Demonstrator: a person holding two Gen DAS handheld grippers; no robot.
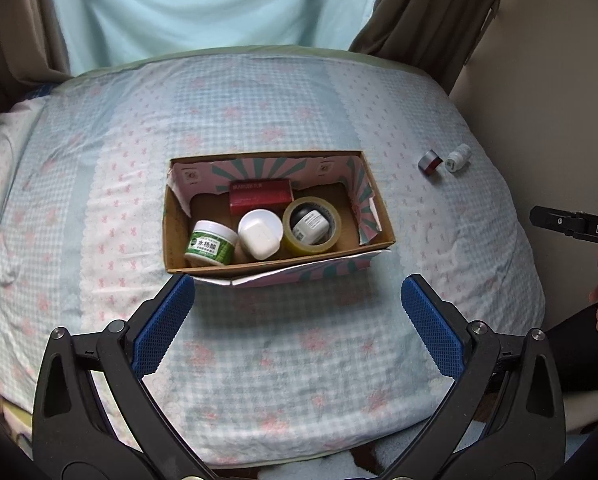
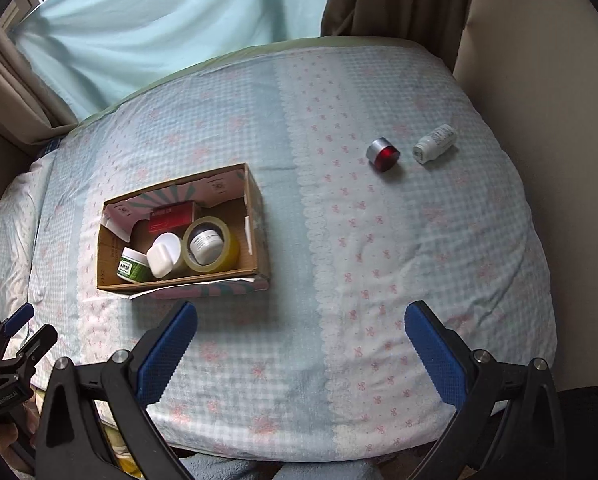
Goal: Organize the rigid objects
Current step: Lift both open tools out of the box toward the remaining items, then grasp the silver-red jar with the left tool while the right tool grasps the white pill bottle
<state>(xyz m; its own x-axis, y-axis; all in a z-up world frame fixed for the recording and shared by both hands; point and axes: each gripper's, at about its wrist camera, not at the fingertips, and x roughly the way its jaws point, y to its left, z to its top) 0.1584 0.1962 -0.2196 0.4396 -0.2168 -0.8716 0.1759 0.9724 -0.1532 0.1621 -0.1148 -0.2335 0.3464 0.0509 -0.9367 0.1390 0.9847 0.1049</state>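
Note:
An open cardboard box (image 1: 379, 216) (image 2: 259, 216) sits on the bed. It holds a green-labelled jar (image 1: 211, 243), a white case (image 1: 259, 234), a tape roll (image 1: 311, 221) with a small jar inside it, and a red box (image 1: 260, 196). A silver and red cylinder (image 2: 383, 154) (image 1: 430, 161) and a white bottle (image 2: 435, 144) (image 1: 457, 158) lie on the bed to the right of the box. My left gripper (image 1: 298, 324) is open and empty just in front of the box. My right gripper (image 2: 301, 352) is open and empty, well short of the cylinder and bottle.
The bed (image 2: 339, 260) has a blue checked cover with pink bows. Curtains (image 1: 219, 4) hang behind it. A wall (image 2: 539, 40) runs along the right side. The right gripper shows at the right edge of the left wrist view (image 1: 571, 224).

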